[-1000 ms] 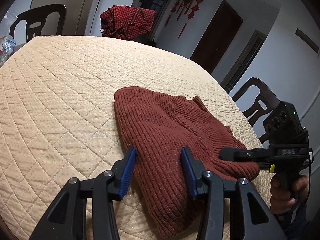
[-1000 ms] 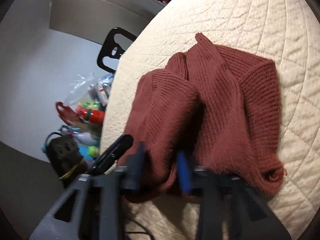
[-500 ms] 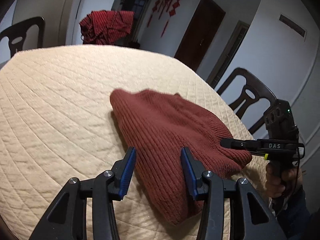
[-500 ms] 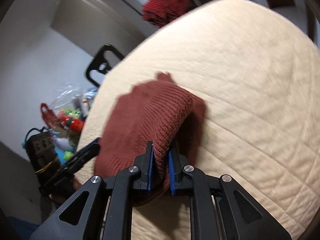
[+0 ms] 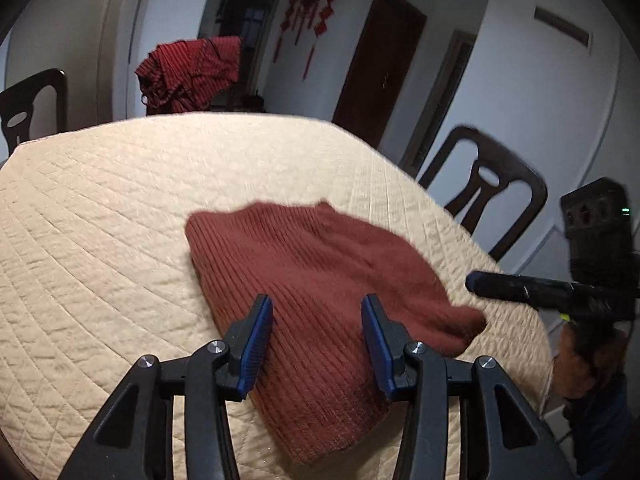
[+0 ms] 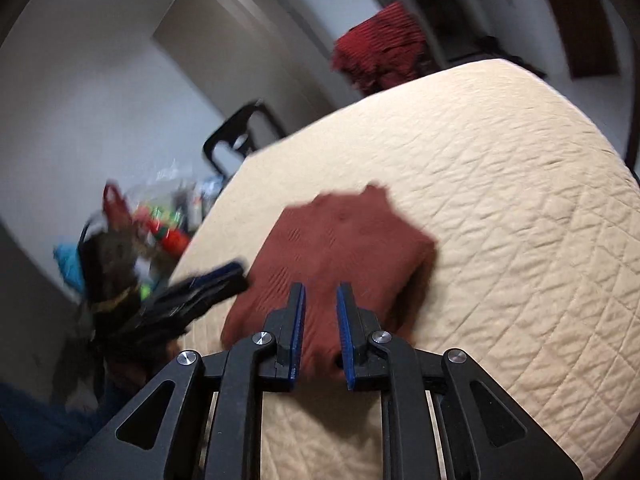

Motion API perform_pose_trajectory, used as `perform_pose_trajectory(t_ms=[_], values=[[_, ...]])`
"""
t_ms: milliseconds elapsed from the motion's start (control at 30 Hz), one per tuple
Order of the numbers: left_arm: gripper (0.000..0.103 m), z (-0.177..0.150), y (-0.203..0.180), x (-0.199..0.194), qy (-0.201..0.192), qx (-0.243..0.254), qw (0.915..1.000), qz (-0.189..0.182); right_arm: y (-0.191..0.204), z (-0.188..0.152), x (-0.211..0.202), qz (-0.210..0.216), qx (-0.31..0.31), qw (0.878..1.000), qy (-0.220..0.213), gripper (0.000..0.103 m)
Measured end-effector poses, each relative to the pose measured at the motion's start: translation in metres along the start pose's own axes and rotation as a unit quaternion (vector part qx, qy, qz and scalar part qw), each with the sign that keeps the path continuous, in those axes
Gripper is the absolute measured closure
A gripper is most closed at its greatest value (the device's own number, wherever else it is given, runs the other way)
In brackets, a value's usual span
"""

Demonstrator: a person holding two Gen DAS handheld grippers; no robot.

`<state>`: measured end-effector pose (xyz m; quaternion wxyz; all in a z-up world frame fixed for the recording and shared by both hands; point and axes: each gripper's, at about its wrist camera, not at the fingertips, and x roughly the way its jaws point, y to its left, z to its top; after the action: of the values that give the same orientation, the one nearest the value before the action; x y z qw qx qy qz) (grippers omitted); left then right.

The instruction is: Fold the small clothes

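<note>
A rust-red knit sweater (image 5: 320,276) lies folded in a compact bundle on the cream quilted table (image 5: 100,220). My left gripper (image 5: 316,312) hovers over its near edge, open, with nothing between the blue pads. My right gripper (image 6: 321,292) is just above and short of the sweater (image 6: 344,248). Its jaws are opening, a narrow gap shows between the pads, and no cloth is in it. The left wrist view shows the right gripper (image 5: 476,280) from the side, its tip clear of the sweater's right edge. The left gripper (image 6: 236,276) appears blurred beside the sweater.
Dark chairs stand at the table's right (image 5: 488,200) and far left (image 5: 32,104). A red plaid garment (image 5: 188,72) hangs beyond the far edge. A heap of bags and bottles (image 6: 160,224) sits off the table's left side. A person's hand (image 5: 580,356) holds the right gripper.
The right gripper was shut on a fold of the sweater, then let it go and drew back and up. The sweater now lies flat and folded. The left gripper rose slightly and stayed open.
</note>
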<state>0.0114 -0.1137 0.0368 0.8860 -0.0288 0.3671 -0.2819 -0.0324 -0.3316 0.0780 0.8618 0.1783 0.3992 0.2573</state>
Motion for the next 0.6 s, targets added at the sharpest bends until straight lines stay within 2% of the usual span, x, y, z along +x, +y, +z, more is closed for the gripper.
perform_pose_trajectory(t_ms=[133, 233, 367, 500, 600], values=[[0.055, -0.015, 0.005, 0.004, 0.009, 0.011, 0.9998, 0.014, -0.022, -0.021, 0.017, -0.056, 0.016, 0.998, 0.035, 0.095], [0.055, -0.022, 0.007, 0.001, 0.004, 0.016, 0.9996, 0.022, -0.034, -0.024, 0.014, -0.038, 0.043, 0.998, 0.023, 0.095], [0.055, -0.026, 0.004, 0.001, -0.003, 0.022, 0.9992, 0.033, -0.023, -0.018, 0.015, -0.049, 0.020, 0.998, 0.024, 0.095], [0.055, -0.026, 0.009, -0.001, -0.005, 0.009, 0.9995, 0.030, -0.019, -0.006, 0.001, -0.038, 0.014, 0.999, -0.003, 0.095], [0.055, -0.018, 0.010, -0.004, -0.009, 0.001, 0.9996, 0.028, -0.016, 0.006, 0.008, -0.036, 0.016, 0.999, -0.015, 0.095]])
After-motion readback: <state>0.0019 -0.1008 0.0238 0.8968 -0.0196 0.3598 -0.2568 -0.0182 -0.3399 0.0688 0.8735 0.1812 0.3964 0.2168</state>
